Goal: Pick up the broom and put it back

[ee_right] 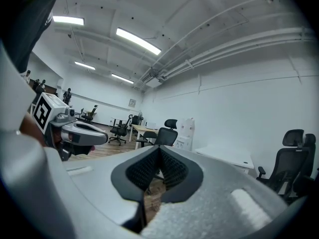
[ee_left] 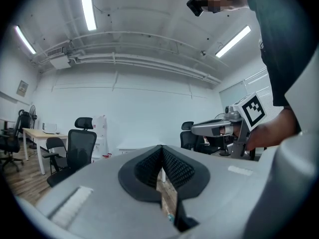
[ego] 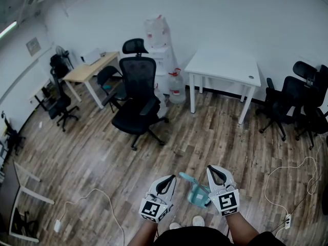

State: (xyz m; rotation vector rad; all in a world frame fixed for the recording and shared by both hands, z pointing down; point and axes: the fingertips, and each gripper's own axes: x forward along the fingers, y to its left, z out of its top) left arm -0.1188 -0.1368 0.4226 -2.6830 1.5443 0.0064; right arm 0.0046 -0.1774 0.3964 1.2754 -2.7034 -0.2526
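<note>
A teal plastic cleaning tool (ego: 197,192), either a broom head or a dustpan, lies on the wood floor just ahead of my feet, partly hidden by my hands. Above its left side my left gripper (ego: 168,179) is held level, its black pads (ee_left: 149,166) pressed together with nothing between them. My right gripper (ego: 212,169) hovers over the tool's right side, also shut and empty, ribbed pads (ee_right: 172,169) meeting. Each gripper shows in the other's view: the right gripper (ee_left: 219,128) and the left gripper (ee_right: 75,131). Neither touches the teal tool.
A black office chair (ego: 137,101) stands mid-room ahead, and a white table (ego: 223,65) is against the far wall. Water bottles (ego: 176,88) sit beside it. There is a wooden desk (ego: 89,70) far left and more black chairs (ego: 302,101) right. A white cable and power strip (ego: 287,220) lie on the floor right.
</note>
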